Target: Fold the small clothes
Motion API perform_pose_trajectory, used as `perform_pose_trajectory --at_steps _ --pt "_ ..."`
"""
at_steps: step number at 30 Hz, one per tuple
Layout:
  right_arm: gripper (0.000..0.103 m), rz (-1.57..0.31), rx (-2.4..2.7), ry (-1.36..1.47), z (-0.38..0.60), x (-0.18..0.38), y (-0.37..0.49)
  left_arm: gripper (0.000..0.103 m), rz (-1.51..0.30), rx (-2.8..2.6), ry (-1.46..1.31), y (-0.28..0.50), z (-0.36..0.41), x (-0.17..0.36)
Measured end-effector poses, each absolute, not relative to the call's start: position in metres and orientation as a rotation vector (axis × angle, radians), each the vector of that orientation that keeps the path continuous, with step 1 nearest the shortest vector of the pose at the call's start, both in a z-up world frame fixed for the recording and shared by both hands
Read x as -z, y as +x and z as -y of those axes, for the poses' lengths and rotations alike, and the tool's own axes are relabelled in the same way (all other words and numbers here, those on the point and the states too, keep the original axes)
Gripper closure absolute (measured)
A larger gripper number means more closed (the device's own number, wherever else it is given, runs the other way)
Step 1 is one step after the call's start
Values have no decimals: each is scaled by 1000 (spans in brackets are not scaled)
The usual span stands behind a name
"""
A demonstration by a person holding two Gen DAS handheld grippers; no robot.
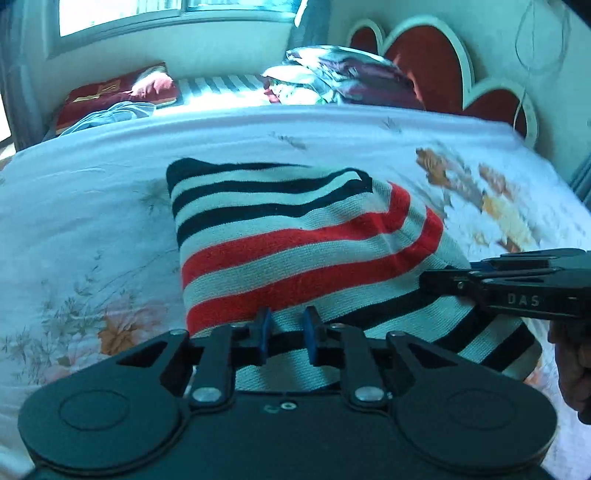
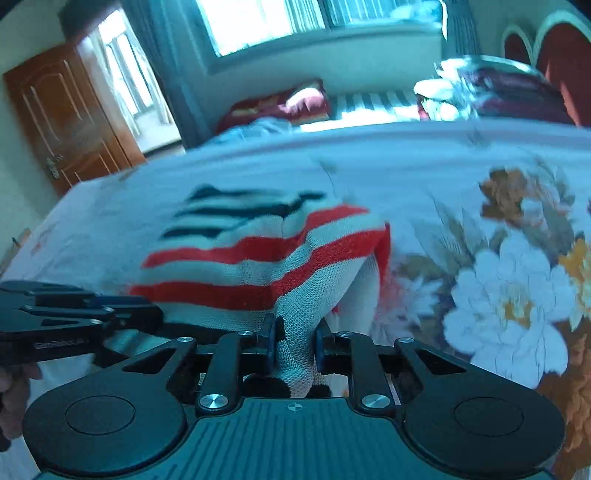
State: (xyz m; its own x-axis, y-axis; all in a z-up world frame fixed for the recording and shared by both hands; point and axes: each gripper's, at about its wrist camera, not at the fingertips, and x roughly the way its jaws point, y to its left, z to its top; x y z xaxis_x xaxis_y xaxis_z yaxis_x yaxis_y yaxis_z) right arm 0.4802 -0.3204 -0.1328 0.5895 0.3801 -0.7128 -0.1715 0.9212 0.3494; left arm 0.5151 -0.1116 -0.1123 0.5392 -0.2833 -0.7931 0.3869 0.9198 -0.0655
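A bedroom: a bed (image 1: 92, 206) under a white flowered sheet fills both views, with a bright window (image 2: 266, 22) on the far wall and a red heart-shaped headboard (image 1: 436, 62) far right.

The left gripper (image 1: 287, 338) sits low over the near edge of a striped sweater (image 1: 288, 240). Its blue pads (image 1: 265, 332) stand apart with a clear gap, and striped cloth shows through that gap; whether any fold lies between them cannot be told, so it reads as released. In the right wrist view it shows again, coming in from the left edge, just beside the sweater's near left side (image 2: 122, 314).

The right gripper (image 2: 295, 347) is clenched on the sweater (image 2: 258, 258): a bunch of pale knit rises between its two fingers (image 2: 269, 339) and is pulled up off the sheet, so the near right part of the garment lifts in a tented fold. In the left wrist view this tool enters from the right edge (image 1: 436, 282), its tip touching the sweater's right side.

The sweater lies in the middle of the bed, red and white bands near, black and white bands far, partly doubled over.

Farther off, dark red pillows (image 1: 110, 92) lie far left on the bed, a heap of bedding (image 1: 332, 74) sits by the headboard, and a brown door (image 2: 66, 118) stands at far left in the right wrist view.
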Motion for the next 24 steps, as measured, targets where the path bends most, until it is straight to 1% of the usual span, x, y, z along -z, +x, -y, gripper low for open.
perform_pose_trajectory --at_steps 3,4,5,6,7,10,12,13,14,15,17,19,22,23,24 --pt "82 -894 -343 369 338 133 482 85 -939 408 157 521 115 110" --pt "76 -888 -344 398 344 129 483 85 -940 417 149 522 112 107" --pt "65 -862 -327 412 351 124 482 83 -934 430 137 522 109 104" --pt "60 -831 -305 415 357 118 483 75 -921 441 117 524 106 101" --pt "58 -819 -294 429 362 116 489 71 -904 443 105 525 104 98" --pt "58 -815 -289 467 370 111 512 70 -882 440 100 539 110 96" --pt "58 -799 -267 289 354 105 525 68 -885 446 92 551 116 100" --pt "64 -808 -283 212 345 106 530 68 -900 452 83 556 117 105" --pt "82 -855 -288 164 338 113 536 67 -935 458 75 561 118 112" --pt "88 -908 -263 157 338 122 543 67 -964 465 66 565 117 120" --pt "89 -951 -235 261 355 138 551 68 -974 472 -9 570 110 124" --pt "89 -961 -232 283 358 137 550 68 -978 468 -33 569 106 124" --pt "89 -949 -231 256 355 125 541 68 -937 468 21 556 108 117" --pt "88 -930 -234 260 357 115 533 71 -921 470 33 549 107 113" --pt "88 -911 -249 264 356 106 523 71 -907 480 39 539 105 109"
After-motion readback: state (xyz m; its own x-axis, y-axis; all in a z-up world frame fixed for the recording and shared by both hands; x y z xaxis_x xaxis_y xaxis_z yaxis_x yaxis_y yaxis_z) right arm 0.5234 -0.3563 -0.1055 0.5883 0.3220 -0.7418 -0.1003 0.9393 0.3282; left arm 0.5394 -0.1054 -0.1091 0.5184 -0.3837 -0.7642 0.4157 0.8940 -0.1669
